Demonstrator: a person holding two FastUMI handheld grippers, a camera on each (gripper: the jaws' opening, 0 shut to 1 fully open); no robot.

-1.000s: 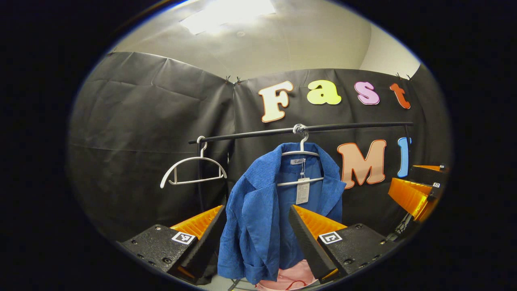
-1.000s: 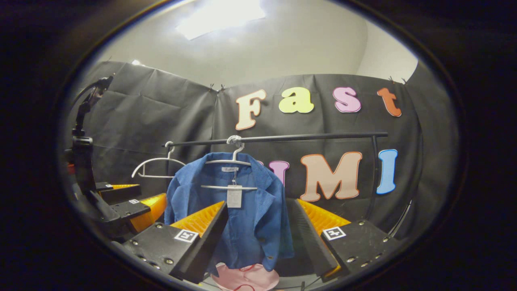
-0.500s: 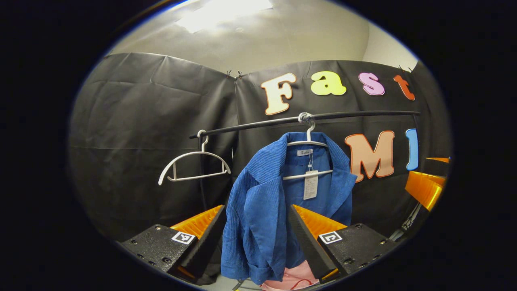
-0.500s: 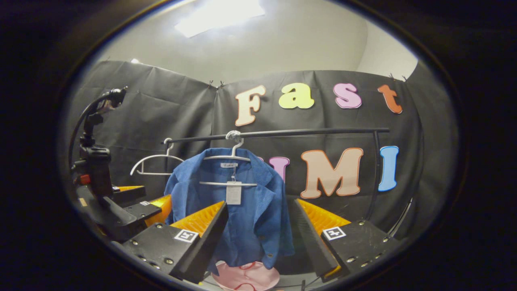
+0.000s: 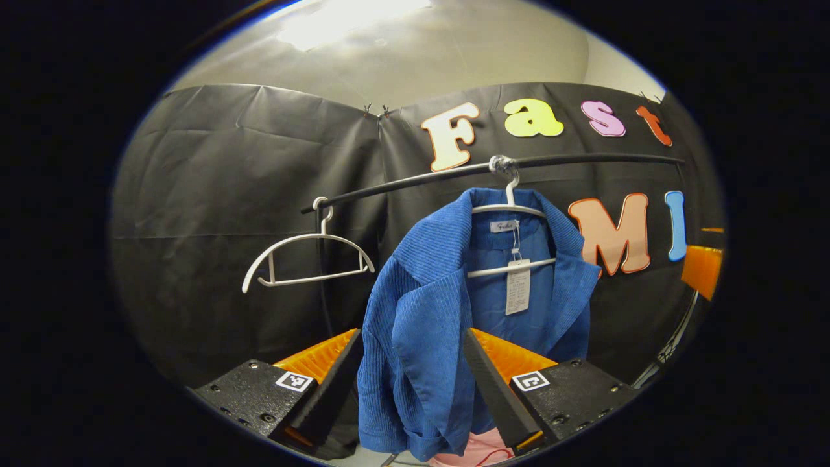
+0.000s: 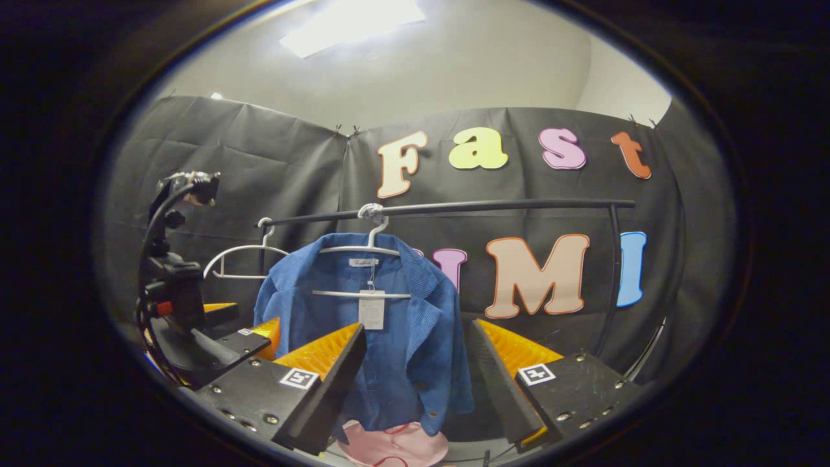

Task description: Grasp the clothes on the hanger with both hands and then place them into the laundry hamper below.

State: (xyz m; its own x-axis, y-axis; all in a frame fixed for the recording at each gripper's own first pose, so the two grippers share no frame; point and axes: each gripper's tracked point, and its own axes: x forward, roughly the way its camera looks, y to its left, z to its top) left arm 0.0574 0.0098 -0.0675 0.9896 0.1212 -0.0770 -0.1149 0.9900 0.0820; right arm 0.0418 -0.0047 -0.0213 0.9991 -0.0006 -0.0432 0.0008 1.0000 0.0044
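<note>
A blue corduroy jacket (image 5: 447, 311) (image 6: 395, 324) hangs on a white hanger (image 5: 512, 211) (image 6: 363, 250) from a black rail (image 5: 583, 159) (image 6: 493, 206). A paper tag (image 5: 517, 292) dangles inside the collar. My left gripper (image 5: 412, 350) is open, its fingers either side of the jacket's left front, a little short of the cloth. My right gripper (image 6: 415, 344) is open too, framing the jacket's right side from farther back. The left gripper (image 6: 194, 324) also shows at the left of the right gripper view. Below the jacket lies something pink (image 5: 476, 451) (image 6: 395, 444); I cannot tell if it is the hamper.
An empty white hanger (image 5: 305, 259) (image 6: 243, 256) hangs at the rail's left end. The rail's upright post (image 6: 609, 279) stands at the right. Black cloth walls close the booth behind and to the sides.
The left gripper has moved closer to the jacket, which looms larger and higher in its view. In the right gripper view the left gripper has moved forward toward the jacket.
</note>
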